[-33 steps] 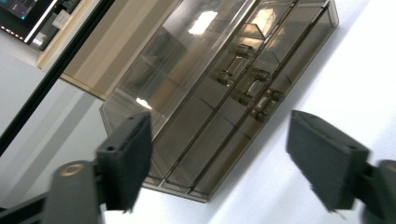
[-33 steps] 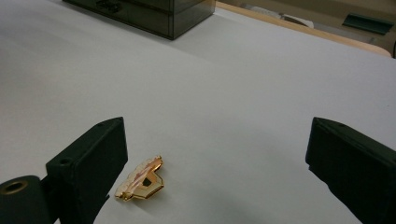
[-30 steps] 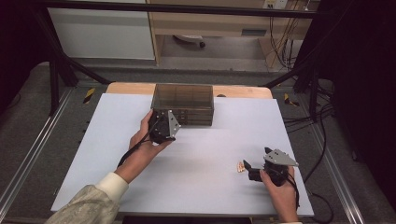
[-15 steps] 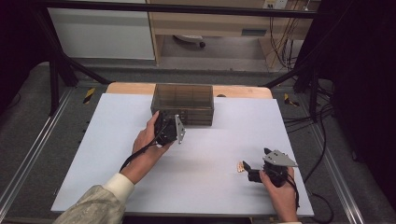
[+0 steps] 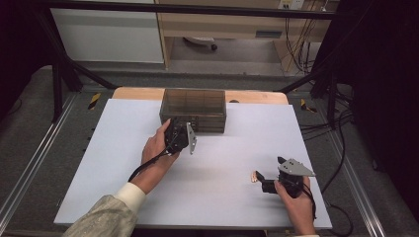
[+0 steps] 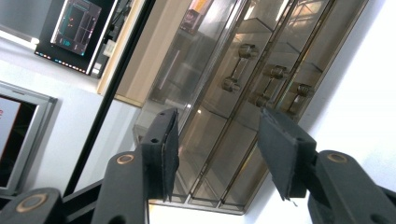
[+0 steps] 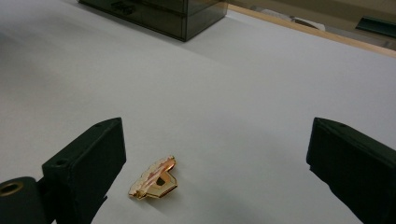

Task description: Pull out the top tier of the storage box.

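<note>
- Drawer cabinet (image 5: 193,109): smoky, see-through, three handled drawers (image 6: 243,56), all shut; at the far middle of the white table (image 5: 99,163).
- Left gripper (image 6: 217,149): has moved in against the cabinet front since a second ago; jaws have just been closing, nothing clamped between them.
- Right gripper (image 7: 212,154): unmoved, jaws wide apart around a gold hair clip (image 7: 154,178) lying near the table's front right.
</note>
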{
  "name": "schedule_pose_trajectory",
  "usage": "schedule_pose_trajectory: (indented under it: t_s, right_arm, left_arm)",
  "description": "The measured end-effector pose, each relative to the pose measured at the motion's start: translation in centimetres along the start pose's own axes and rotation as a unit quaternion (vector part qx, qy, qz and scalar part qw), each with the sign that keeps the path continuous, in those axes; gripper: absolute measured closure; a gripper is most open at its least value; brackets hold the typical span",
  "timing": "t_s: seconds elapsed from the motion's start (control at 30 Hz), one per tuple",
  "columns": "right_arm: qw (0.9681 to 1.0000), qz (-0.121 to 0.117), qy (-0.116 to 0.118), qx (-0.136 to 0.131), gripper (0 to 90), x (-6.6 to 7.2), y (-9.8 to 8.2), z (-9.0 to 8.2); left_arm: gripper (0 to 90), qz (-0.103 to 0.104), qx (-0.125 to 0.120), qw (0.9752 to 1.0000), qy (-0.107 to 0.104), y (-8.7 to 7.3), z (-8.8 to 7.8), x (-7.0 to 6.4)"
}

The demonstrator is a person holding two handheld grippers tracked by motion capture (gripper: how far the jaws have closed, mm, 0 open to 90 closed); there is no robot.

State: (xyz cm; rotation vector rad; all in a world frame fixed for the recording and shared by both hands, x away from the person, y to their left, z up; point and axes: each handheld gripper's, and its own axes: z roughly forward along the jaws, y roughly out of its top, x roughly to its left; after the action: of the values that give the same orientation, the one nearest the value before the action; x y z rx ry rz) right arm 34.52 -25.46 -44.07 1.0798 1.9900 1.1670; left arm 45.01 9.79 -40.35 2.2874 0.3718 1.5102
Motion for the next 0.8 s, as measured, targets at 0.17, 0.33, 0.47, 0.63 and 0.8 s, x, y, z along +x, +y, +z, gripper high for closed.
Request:
schedule_pose_trajectory:
  t_s: [0.17, 0.33, 0.47, 0.63, 0.8]
  right_arm:
    - [1.0000, -0.003, 0.001, 0.002, 5.2, 0.0, 0.0, 0.0]
    - [1.0000, -0.007, 0.005, 0.004, 5.2, 0.2, 0.1, 0.1]
    - [0.9999, -0.007, 0.010, 0.002, 5.1, 0.4, 0.2, 0.1]
    - [0.9998, -0.014, 0.009, 0.008, 5.6, 0.4, 0.1, 0.2]
    - [0.9998, -0.017, 0.010, 0.009, 5.3, 0.4, 0.1, 0.2]
  left_arm:
    - [49.5, 0.007, -0.008, 0.9999, 0.007, 0.1, -0.1, 0.0]
    - [51.2, 0.035, -0.007, 0.9993, 0.013, 0.2, 0.2, -0.6]
    - [56.7, 0.057, -0.011, 0.9981, 0.019, 0.5, 0.2, -1.3]
    - [58.3, 0.079, -0.006, 0.9966, 0.022, 0.4, 0.7, -2.0]
    - [60.3, 0.086, -0.004, 0.9960, 0.025, 0.3, 1.2, -2.1]
